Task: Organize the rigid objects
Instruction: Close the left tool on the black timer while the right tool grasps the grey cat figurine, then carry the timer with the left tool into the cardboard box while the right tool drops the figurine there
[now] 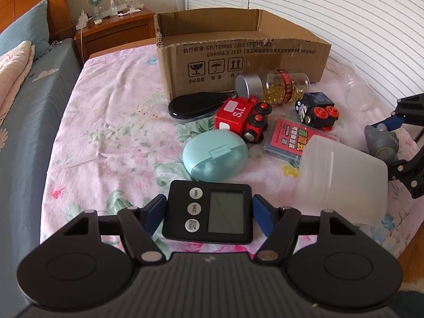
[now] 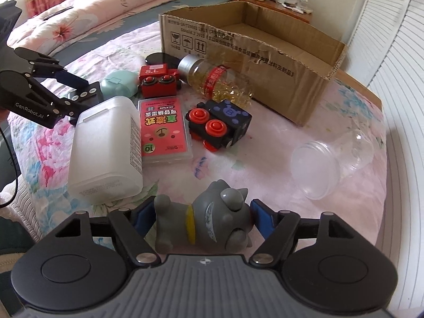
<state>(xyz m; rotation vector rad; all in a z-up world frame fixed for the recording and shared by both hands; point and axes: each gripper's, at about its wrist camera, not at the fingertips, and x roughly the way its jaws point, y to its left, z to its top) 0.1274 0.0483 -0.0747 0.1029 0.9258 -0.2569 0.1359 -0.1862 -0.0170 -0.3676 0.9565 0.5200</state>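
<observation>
A black digital timer [image 1: 212, 212] sits between the blue pads of my left gripper [image 1: 209, 204], which press on its two sides just above the floral cloth. My right gripper [image 2: 198, 209] is shut on a grey cat figure [image 2: 212, 220] with a yellow collar, lying on its side. An open cardboard box [image 1: 238, 53] stands at the far side of the table. Between the box and the grippers lie a red toy train [image 1: 238, 116], a black toy train [image 1: 315, 108], a capsule bottle [image 1: 283, 87], a mint case [image 1: 214, 156] and a red card pack [image 1: 288, 137].
A white plastic tub [image 2: 106, 145] lies between the two grippers. A clear cup [image 2: 331, 164] lies on its side at the right, near the table edge and the white shutters [image 2: 397, 66]. A black oval brush [image 1: 193, 106] rests by the box. A bed [image 1: 21, 92] runs along the left.
</observation>
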